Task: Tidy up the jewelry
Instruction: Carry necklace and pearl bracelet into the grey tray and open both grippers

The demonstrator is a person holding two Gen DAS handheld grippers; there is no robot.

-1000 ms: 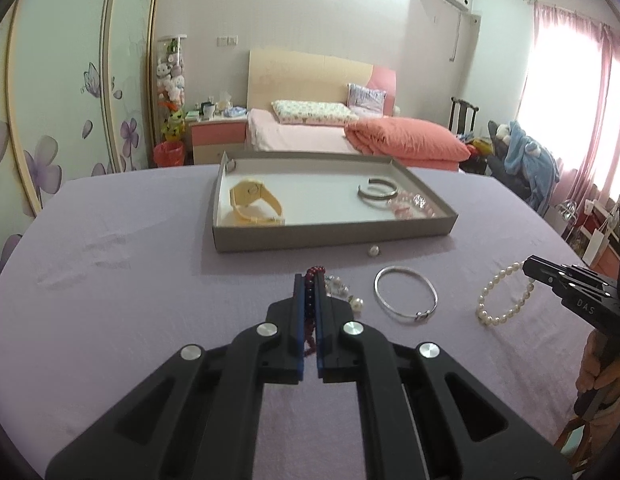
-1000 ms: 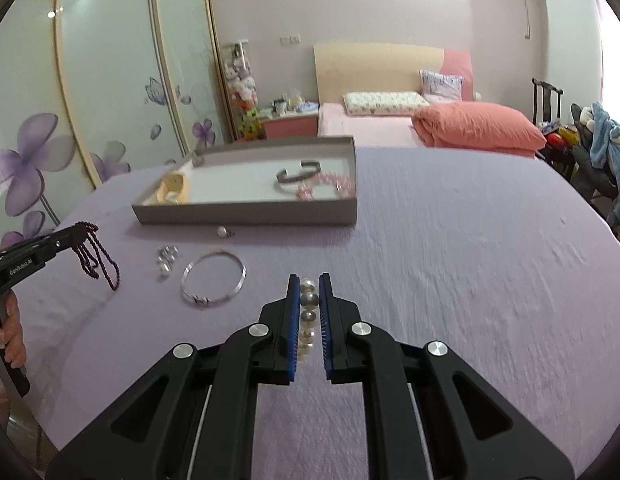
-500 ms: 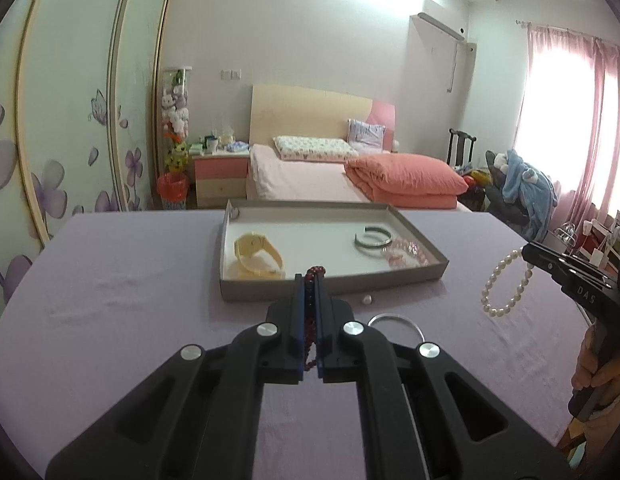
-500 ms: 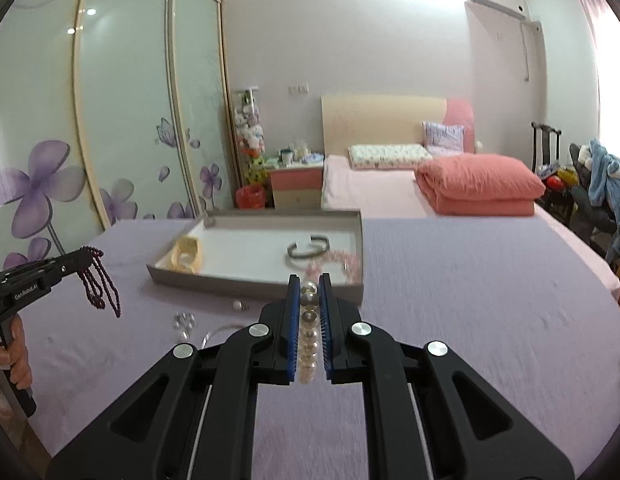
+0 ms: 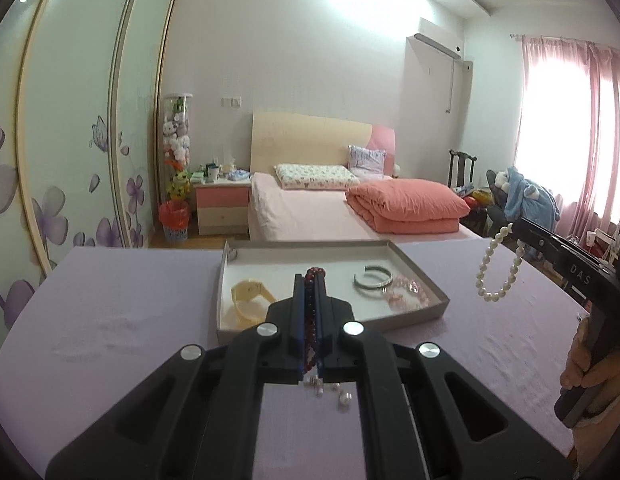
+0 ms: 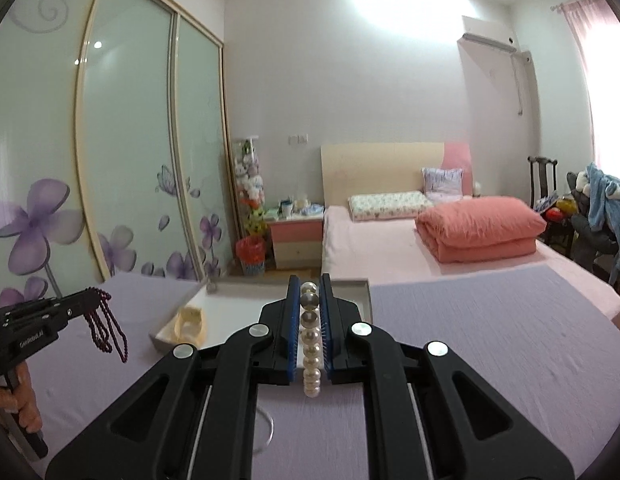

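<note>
Lilac-clothed table [image 5: 110, 312] bears a grey tray [image 5: 426, 280]; pink bed [image 5: 310, 208] behind.

I saw a lavender tablecloth [image 5: 110, 300] under a grey tray [image 5: 426, 280] with a white floor. The bead strand [image 6: 106, 328] looked dark maroon, the pearl bracelet [image 5: 494, 272] creamy white. A pale yellow band [image 5: 250, 296] and a silver cuff [image 5: 374, 282] lay inside, beside what seemed pink beads [image 5: 406, 298].
</note>
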